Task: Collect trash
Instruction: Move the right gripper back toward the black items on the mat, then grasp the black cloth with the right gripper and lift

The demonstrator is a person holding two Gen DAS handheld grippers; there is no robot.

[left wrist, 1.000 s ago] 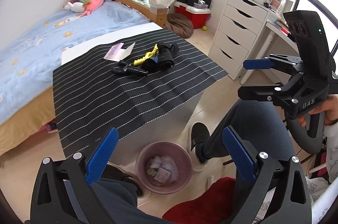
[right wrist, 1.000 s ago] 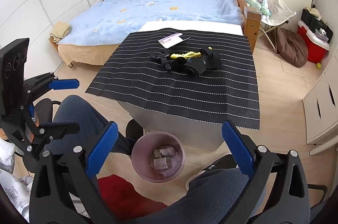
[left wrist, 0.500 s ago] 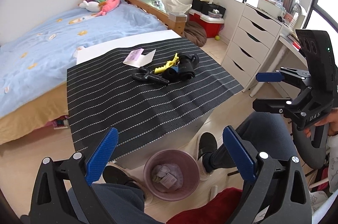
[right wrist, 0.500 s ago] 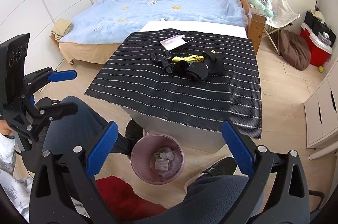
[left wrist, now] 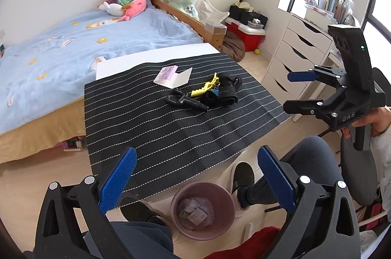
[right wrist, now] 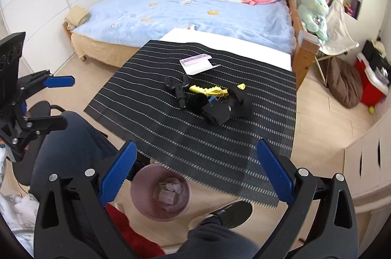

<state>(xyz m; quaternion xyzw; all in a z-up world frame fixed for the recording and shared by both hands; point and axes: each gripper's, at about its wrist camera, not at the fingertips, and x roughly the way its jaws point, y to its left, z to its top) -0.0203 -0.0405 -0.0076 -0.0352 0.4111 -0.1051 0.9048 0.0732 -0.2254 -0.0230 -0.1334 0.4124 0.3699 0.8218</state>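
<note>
A pink waste bin [left wrist: 220,193] [right wrist: 146,210] with crumpled paper inside stands on the floor at the near edge of a low table covered by a black striped mat [left wrist: 158,132] [right wrist: 215,141]. On the mat lie a white and purple leaflet [left wrist: 172,75] [right wrist: 198,63], a black tool [left wrist: 185,100] [right wrist: 177,86], a yellow toothed piece [left wrist: 204,89] [right wrist: 205,89] and a black pouch [left wrist: 226,92] [right wrist: 220,110]. My left gripper [left wrist: 196,182] [right wrist: 56,102] hangs open and empty above the bin. My right gripper [right wrist: 196,176] [left wrist: 298,92] is open and empty too, off the table's right side.
A person's legs [left wrist: 308,161] and shoes [right wrist: 229,212] flank the bin. A bed [right wrist: 195,9] with plush toys lies behind the table. White drawers [left wrist: 293,56] and a red cooler [left wrist: 246,36] stand to the right. A red cloth [right wrist: 136,237] lies near the bin.
Both wrist views have tilted up and drawn back, so the table shows more fully and the bin sits lower in view. Both grippers stay open and empty.
</note>
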